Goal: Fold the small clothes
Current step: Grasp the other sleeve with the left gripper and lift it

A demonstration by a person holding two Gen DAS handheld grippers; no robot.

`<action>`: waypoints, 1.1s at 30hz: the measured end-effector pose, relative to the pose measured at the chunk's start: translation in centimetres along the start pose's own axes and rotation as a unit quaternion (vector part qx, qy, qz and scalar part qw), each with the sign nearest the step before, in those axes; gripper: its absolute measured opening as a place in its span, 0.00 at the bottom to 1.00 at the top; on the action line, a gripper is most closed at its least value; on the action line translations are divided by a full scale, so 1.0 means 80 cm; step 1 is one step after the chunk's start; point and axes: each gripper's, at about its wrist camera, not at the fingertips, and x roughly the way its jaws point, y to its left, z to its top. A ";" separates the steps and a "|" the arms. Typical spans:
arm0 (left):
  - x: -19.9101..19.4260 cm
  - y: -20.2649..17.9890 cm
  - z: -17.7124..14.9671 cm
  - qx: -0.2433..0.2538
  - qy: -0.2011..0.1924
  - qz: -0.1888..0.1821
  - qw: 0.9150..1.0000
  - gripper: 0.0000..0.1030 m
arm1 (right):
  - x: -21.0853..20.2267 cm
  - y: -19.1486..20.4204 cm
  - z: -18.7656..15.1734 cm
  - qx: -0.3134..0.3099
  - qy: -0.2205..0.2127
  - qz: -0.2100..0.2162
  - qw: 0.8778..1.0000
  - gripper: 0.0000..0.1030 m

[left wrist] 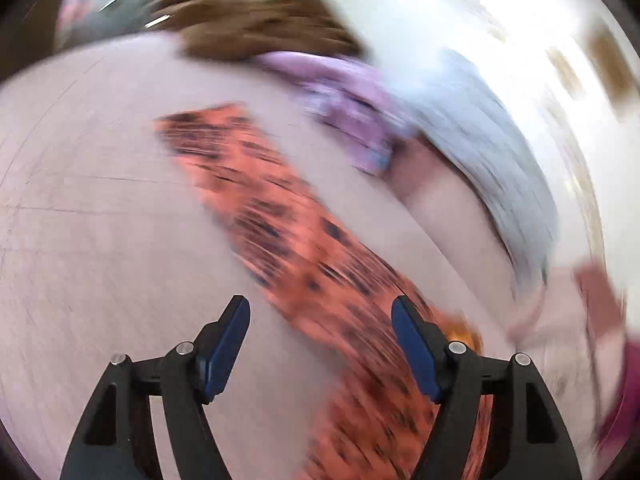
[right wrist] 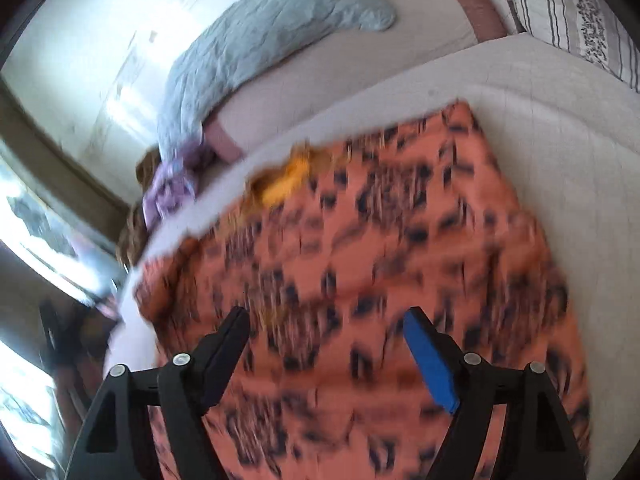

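The orange garment with dark spots (left wrist: 288, 232) is seen lying flat on the pale bed sheet (left wrist: 88, 208), its long axis running diagonally from upper left to lower right in the left wrist view. The left tool (left wrist: 320, 344) is held wide above it, nothing gripped. The right tool (right wrist: 326, 356) is likewise spread wide over the garment, nothing held between its pads

I am seeing no readable text anywhere; the dark print on the striped pillow (right wrist: 592, 36) is looking like lettering, but it is too blurred to read.
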 end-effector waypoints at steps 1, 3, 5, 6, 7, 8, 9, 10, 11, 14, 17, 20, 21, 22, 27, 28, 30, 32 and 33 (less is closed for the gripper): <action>0.012 0.026 0.025 -0.033 -0.004 0.006 0.999 0.70 | 0.000 0.002 -0.009 -0.001 0.005 -0.001 1.000 0.79; 0.034 0.051 0.051 -0.056 -0.007 0.017 0.998 0.70 | -0.003 0.009 -0.028 -0.005 0.009 -0.003 1.000 0.79; 0.055 0.063 0.079 -0.067 -0.012 0.027 0.997 0.70 | -0.009 0.015 -0.032 -0.011 0.005 -0.008 1.000 0.79; 0.064 0.065 0.087 -0.070 -0.013 0.034 0.997 0.70 | -0.013 0.018 -0.035 -0.012 0.002 -0.008 1.000 0.79; 0.075 0.069 0.095 -0.074 -0.016 0.046 0.996 0.70 | -0.018 0.021 -0.039 -0.013 0.002 -0.010 1.000 0.79; 0.092 0.072 0.099 -0.076 -0.014 0.055 0.995 0.70 | -0.020 0.023 -0.042 -0.015 0.002 -0.013 1.000 0.79; 0.100 0.074 0.104 -0.072 -0.019 0.062 0.995 0.67 | -0.022 0.023 -0.044 -0.015 0.002 -0.018 1.000 0.79; 0.100 0.075 0.108 -0.063 -0.026 0.076 0.995 0.61 | -0.025 0.022 -0.047 -0.012 0.003 -0.022 1.000 0.79; 0.102 0.072 0.116 -0.045 -0.026 0.108 0.993 0.27 | -0.027 0.021 -0.048 -0.010 0.004 -0.026 1.000 0.79; 0.100 0.072 0.126 -0.021 -0.001 0.140 0.990 0.03 | -0.038 0.016 -0.051 -0.006 -0.003 -0.038 0.999 0.79; 0.055 0.027 0.133 0.035 -0.059 0.134 0.989 0.02 | -0.048 0.010 -0.052 -0.001 -0.010 -0.043 0.999 0.79; -0.018 -0.058 0.122 0.125 -0.121 0.088 0.981 0.02 | -0.057 -0.003 -0.053 0.011 -0.022 -0.046 0.999 0.79; -0.036 -0.080 0.116 0.144 -0.133 0.076 0.978 0.02 | -0.060 -0.009 -0.053 0.017 -0.026 -0.045 0.999 0.79; -0.058 -0.116 0.108 0.176 -0.151 0.058 0.971 0.02 | -0.063 -0.012 -0.053 0.021 -0.031 -0.043 0.998 0.79; -0.126 -0.280 0.023 0.296 -0.171 -0.051 0.938 0.03 | -0.085 -0.030 -0.057 0.047 -0.062 -0.025 0.997 0.79; -0.125 -0.314 -0.008 0.316 -0.156 -0.077 0.932 0.03 | -0.090 -0.033 -0.058 0.051 -0.069 -0.020 0.996 0.79; -0.115 -0.357 -0.054 0.343 -0.136 -0.106 0.924 0.03 | -0.102 -0.040 -0.059 0.063 -0.084 -0.011 0.994 0.79; -0.095 -0.396 -0.111 0.363 -0.109 -0.131 0.916 0.03 | -0.110 -0.046 -0.059 0.075 -0.095 -0.004 0.993 0.79; -0.081 -0.408 -0.135 0.367 -0.089 -0.142 0.915 0.03 | -0.117 -0.050 -0.060 0.082 -0.103 0.000 0.991 0.79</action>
